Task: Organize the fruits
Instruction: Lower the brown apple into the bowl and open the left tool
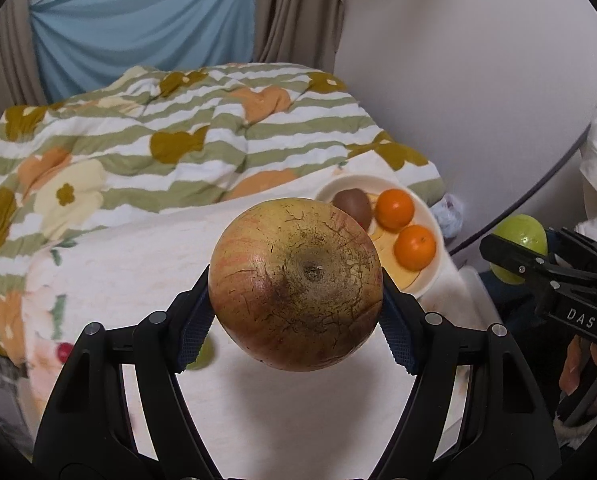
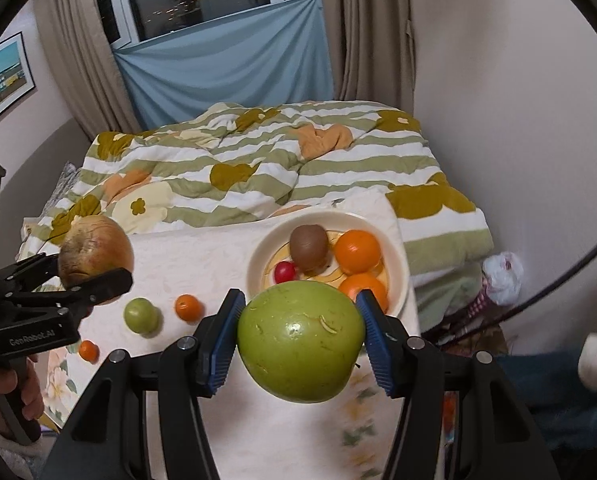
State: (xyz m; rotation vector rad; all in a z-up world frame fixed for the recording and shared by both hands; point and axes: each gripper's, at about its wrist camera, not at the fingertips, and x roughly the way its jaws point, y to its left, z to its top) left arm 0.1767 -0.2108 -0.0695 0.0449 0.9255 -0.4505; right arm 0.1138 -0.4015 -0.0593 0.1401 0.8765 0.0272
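Observation:
My left gripper (image 1: 296, 292) is shut on a russet red-yellow apple (image 1: 294, 284) held above the white cloth; it also shows in the right wrist view (image 2: 94, 254). My right gripper (image 2: 300, 328) is shut on a green apple (image 2: 300, 340), held just in front of the cream plate (image 2: 396, 256). The plate holds a kiwi (image 2: 308, 246), two oranges (image 2: 357, 251) and a small red fruit (image 2: 284, 272). On the cloth lie a small green fruit (image 2: 140, 314) and two small oranges (image 2: 187, 306).
A striped flowered quilt (image 2: 258, 164) covers the bed behind the cloth. A wall stands to the right, curtains and a blue sheet (image 2: 226, 76) behind. A plastic bag (image 2: 502, 276) lies on the floor at the right.

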